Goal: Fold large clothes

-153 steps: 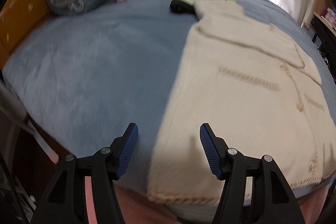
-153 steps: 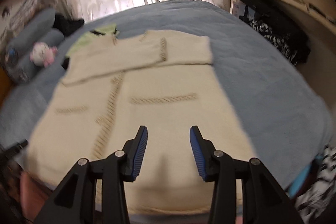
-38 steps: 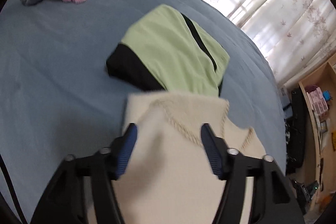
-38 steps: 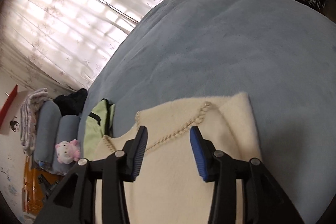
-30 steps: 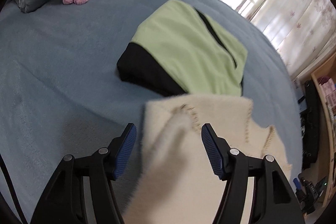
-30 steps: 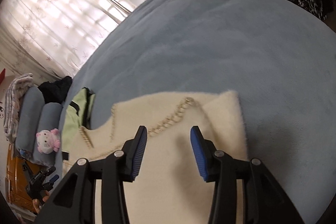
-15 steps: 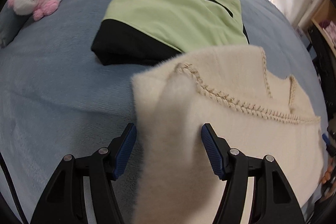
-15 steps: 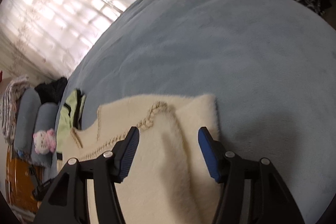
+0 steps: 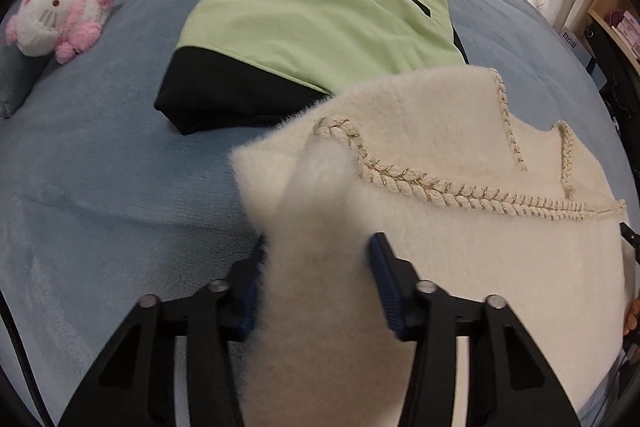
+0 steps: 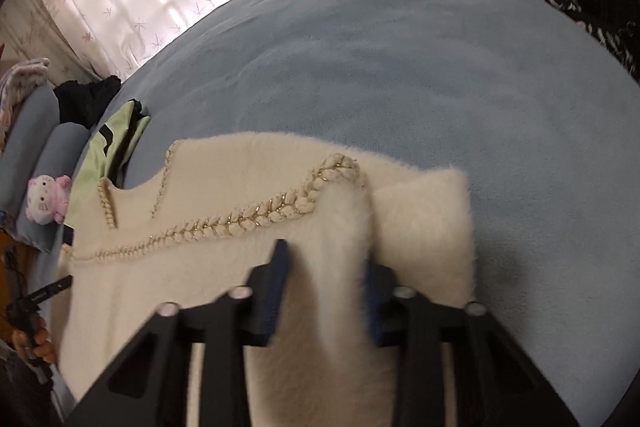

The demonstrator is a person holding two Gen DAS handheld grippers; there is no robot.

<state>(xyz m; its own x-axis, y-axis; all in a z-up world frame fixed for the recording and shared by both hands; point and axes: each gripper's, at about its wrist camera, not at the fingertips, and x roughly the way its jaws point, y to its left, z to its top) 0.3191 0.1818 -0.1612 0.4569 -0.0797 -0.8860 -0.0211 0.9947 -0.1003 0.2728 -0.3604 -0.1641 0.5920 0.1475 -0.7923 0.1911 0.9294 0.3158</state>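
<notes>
The fluffy cream knitted cardigan (image 9: 460,227) with braided gold-flecked trim lies on the blue bed (image 9: 100,187). Both the left tongs (image 9: 316,281) and the right tongs (image 10: 326,287) are closing, each pinching a raised fold of it.

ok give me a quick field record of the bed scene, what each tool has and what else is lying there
surface: blue bed cover
garment: cream fuzzy cardigan, braided trim, lying flat
left tool: closing, a ridge of cardigan between the pads
right tool: closing, a cardigan fold between the pads
behind cardigan: folded green and black garment
far corner: pink and white plush toy
</notes>
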